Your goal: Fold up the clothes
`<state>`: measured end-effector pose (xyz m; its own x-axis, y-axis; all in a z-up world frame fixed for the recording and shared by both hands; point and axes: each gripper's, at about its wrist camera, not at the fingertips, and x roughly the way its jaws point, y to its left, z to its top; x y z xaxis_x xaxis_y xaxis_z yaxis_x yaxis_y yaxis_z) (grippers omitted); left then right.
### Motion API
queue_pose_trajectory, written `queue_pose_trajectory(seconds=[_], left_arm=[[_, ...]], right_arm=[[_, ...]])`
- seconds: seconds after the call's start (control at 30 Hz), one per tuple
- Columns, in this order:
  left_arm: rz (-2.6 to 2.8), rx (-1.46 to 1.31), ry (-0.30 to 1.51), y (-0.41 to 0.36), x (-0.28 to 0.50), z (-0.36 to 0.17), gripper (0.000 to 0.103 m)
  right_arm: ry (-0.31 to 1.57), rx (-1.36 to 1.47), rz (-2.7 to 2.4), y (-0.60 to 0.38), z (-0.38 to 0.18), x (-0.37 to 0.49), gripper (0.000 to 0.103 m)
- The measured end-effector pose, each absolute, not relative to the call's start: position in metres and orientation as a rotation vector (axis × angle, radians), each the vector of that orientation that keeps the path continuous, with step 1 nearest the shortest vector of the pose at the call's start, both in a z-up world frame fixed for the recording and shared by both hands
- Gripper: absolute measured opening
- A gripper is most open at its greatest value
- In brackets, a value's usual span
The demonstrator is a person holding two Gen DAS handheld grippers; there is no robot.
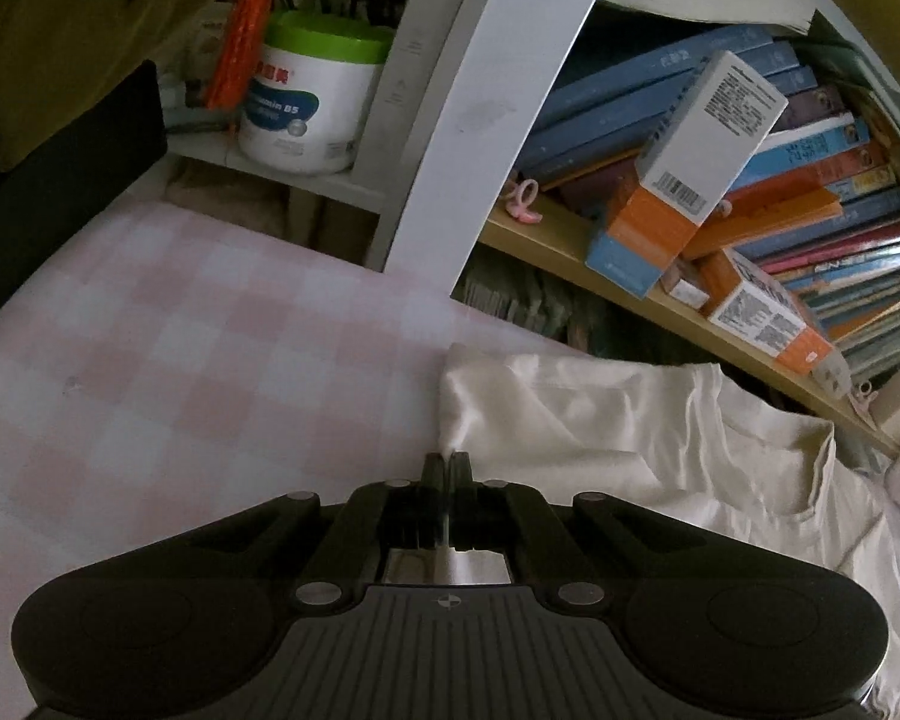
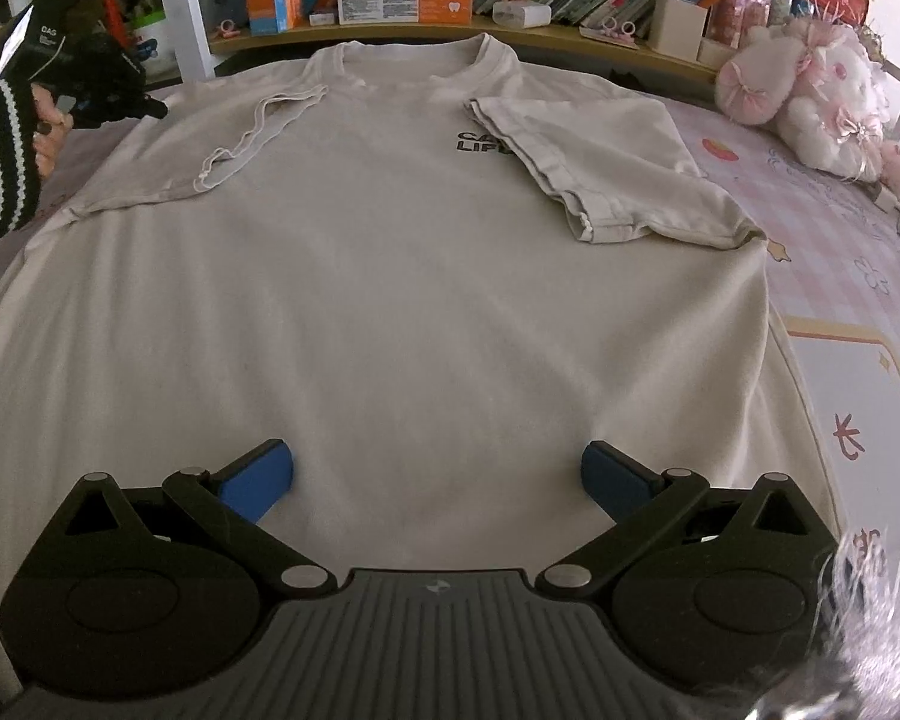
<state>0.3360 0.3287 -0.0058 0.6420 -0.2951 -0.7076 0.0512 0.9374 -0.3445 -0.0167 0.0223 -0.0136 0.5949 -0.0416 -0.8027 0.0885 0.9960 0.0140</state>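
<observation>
A cream T-shirt (image 2: pixel 390 276) lies flat, front up, on the bed with both sleeves folded inward and black lettering (image 2: pixel 477 141) on the chest. My right gripper (image 2: pixel 438 480) stands open over the shirt's lower part, its blue pads (image 2: pixel 258 480) wide apart with only flat cloth below them. In the right wrist view my left gripper (image 2: pixel 156 108), held by a hand in a striped sleeve (image 2: pixel 0 162), sits at the shirt's left shoulder edge. In its own view my left gripper (image 1: pixel 447 462) is shut on the edge of the T-shirt (image 1: pixel 630 438), a sliver of cloth pinched between the fingers.
A pink checked bedsheet (image 1: pixel 180 360) lies under the shirt. Behind the bed a wooden shelf (image 2: pixel 570 48) carries books and boxes (image 1: pixel 678 180). A white tub with a green lid (image 1: pixel 312 96) stands at the back left. Pink plush toys (image 2: pixel 810 90) sit at the right.
</observation>
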Motion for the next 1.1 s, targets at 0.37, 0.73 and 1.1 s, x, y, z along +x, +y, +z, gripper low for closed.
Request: queue_pose_trajectory(seconds=[0.37, 0.73, 1.1], left_arm=[[-0.235, -0.452, 0.869, 0.35, 0.32, 0.004, 0.006], [-0.317, -0.418, 0.816, 0.366, 0.227, 0.025, 0.028], [-0.289, -0.175, 0.765, 0.348, 0.135, 0.022, 0.04]], right_arm=[[0.916, 0.064, -0.101, 0.025, -0.015, -0.013, 0.103], [0.934, 0.085, -0.157, 0.037, -0.011, -0.02, 0.103], [0.932, 0.061, -0.179, 0.061, -0.007, -0.04, 0.103]])
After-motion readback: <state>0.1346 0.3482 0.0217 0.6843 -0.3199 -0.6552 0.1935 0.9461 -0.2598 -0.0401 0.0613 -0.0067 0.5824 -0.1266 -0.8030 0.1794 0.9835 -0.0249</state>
